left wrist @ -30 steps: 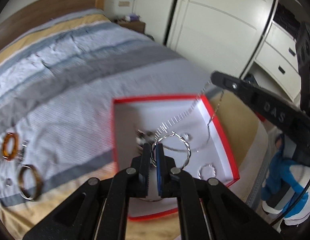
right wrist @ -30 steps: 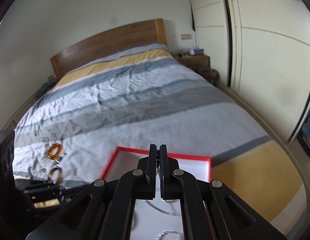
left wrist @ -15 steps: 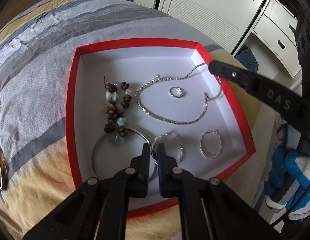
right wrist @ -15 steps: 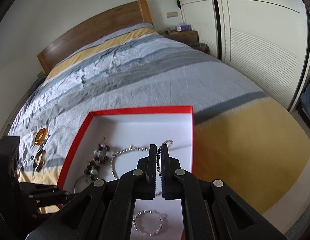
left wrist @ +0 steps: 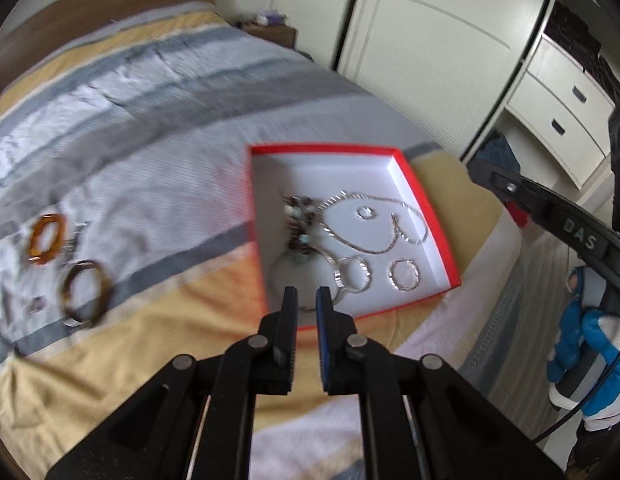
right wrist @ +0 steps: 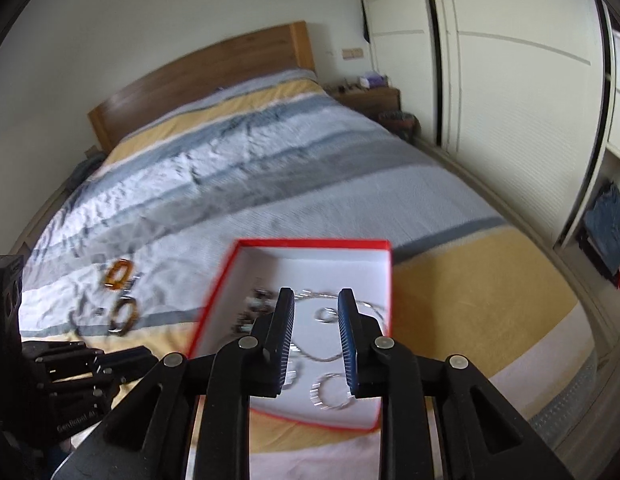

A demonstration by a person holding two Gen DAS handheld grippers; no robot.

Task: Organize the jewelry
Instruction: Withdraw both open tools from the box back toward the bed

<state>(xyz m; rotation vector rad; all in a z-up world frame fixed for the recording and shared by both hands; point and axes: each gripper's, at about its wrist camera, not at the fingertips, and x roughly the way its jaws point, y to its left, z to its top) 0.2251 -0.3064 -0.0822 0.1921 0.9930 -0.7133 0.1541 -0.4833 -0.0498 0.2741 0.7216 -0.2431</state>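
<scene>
While both your grippers hang empty above the red box (left wrist: 428, 216), left gripper (left wrist: 306, 300) barely parted and right gripper (right wrist: 315, 300) just opening wider, the remaining bangles (left wrist: 85, 289) lie leftward, nearer your left.

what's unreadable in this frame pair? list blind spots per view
- Small bits on the bedspread beside the amber bracelet and brown bangle, left wrist view: motion blur, too small to identify.
- Beaded piece in the red box: blurred; one item or several unclear.
- Box's near edge, right wrist view: hidden behind the right claw.
- Left claw: fingers slightly apart, nothing between; both claws' fingers have just been opening.
</scene>
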